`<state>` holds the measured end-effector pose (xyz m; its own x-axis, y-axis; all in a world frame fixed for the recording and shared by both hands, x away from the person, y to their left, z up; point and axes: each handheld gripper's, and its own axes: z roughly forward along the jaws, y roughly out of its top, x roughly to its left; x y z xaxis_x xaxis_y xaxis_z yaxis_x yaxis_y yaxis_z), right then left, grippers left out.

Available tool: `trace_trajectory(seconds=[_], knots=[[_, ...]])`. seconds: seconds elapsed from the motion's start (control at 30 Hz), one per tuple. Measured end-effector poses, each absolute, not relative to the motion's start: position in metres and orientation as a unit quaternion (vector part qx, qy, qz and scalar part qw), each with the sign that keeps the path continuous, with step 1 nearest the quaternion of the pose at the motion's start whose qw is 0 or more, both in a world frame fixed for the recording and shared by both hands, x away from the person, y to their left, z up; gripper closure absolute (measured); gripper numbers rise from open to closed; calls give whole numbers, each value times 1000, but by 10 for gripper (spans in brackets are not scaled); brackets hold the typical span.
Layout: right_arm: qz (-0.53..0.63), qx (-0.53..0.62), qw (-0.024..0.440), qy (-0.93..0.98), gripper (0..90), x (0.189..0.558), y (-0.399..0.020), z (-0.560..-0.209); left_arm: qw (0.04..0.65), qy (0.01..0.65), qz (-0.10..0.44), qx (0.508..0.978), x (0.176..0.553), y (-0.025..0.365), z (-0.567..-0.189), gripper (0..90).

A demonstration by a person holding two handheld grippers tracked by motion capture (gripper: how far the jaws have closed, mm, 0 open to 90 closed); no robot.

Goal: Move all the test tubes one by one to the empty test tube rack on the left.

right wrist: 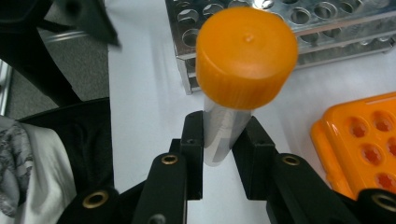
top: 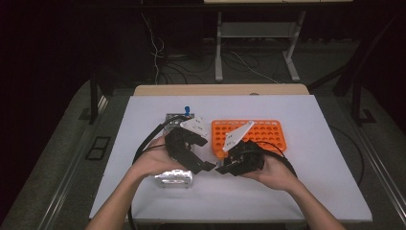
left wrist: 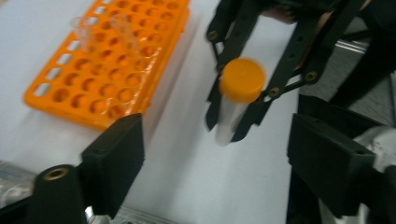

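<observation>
Two tools meet above the worktop point(top: 306, 143): the right tool point(right wrist: 226, 144) clamps a clear orange-capped tube point(right wrist: 233, 93) by its body, cap presented outward, apparently so the still-open left tool point(left wrist: 215, 154) can grip it.

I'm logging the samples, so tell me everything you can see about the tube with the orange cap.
The tube is a clear plastic cylinder, its contents not discernible, closed by a wide orange screw cap with a ribbed edge and a small nub at its centre. The right tool is shut on its body below the cap, one black pad on each side, holding it above the white table. It sits between the metal rack and the orange rack, touching neither. The left gripper view shows it too, somewhat blurred.
</observation>
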<state>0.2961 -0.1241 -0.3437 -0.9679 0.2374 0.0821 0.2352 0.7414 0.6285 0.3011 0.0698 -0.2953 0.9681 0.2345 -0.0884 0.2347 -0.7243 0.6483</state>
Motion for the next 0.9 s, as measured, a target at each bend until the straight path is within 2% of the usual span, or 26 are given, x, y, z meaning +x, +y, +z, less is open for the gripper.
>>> trace_trajectory(seconds=[0.27, 0.63, 0.8, 0.9], knots=[[329, 116, -1, 937, 736, 294, -112, -347, 330, 91, -13, 940, 300, 60, -296, 376], [328, 108, -1, 938, 736, 292, -105, -349, 314, 84, -17, 946, 302, 56, -298, 677], [331, 111, -3, 937, 729, 293, -106, -350, 312, 86, -14, 946, 303, 57, -296, 686], [335, 116, -3, 935, 661, 294, -108, -348, 315, 89, -10, 945, 303, 59, -293, 686]])
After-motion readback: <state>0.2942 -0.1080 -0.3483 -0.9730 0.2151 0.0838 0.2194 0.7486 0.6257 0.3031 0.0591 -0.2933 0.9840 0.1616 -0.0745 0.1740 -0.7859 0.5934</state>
